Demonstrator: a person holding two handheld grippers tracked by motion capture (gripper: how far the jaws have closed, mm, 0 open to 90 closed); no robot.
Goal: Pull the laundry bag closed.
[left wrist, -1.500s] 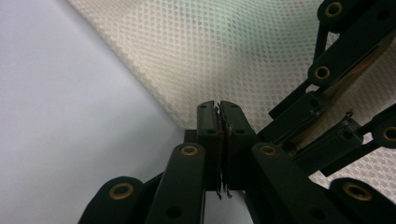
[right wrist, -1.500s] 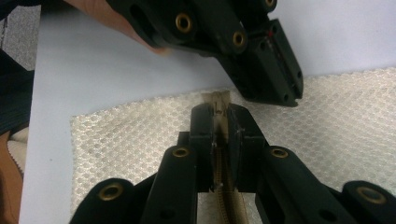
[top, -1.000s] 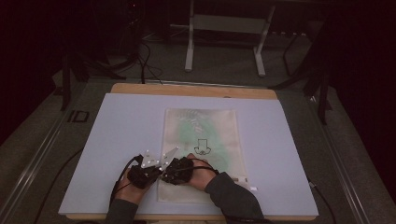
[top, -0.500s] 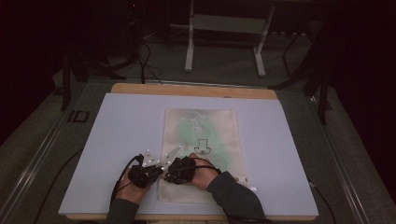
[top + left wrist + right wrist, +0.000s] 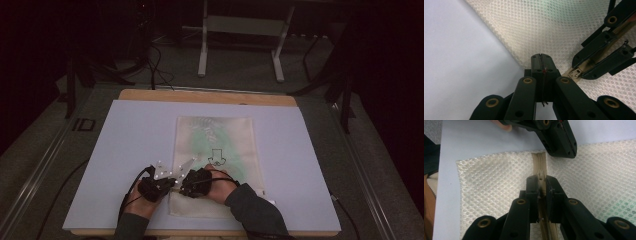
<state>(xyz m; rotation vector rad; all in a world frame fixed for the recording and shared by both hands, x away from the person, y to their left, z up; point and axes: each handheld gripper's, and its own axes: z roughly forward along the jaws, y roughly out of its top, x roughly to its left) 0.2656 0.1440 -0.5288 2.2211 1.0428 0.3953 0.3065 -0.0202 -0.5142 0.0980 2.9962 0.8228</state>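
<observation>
Barely shifted since before, my left gripper [image 5: 541, 62] pinches the mesh bag [image 5: 499, 182] edge, right gripper [image 5: 542, 185] clamps the zipper pull [image 5: 541, 173]; I risk it slipping and mesh bunching.

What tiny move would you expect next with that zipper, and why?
Probably the right gripper draws the zipper pull along the zipper, away from the bag's edge. Its jaws already straddle the pull, while the left gripper, jaws shut, pins the mesh bag at that end.

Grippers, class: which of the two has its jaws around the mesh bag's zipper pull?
The right gripper: its jaws flank the zipper pull. The left gripper is shut at the mesh bag edge.
</observation>
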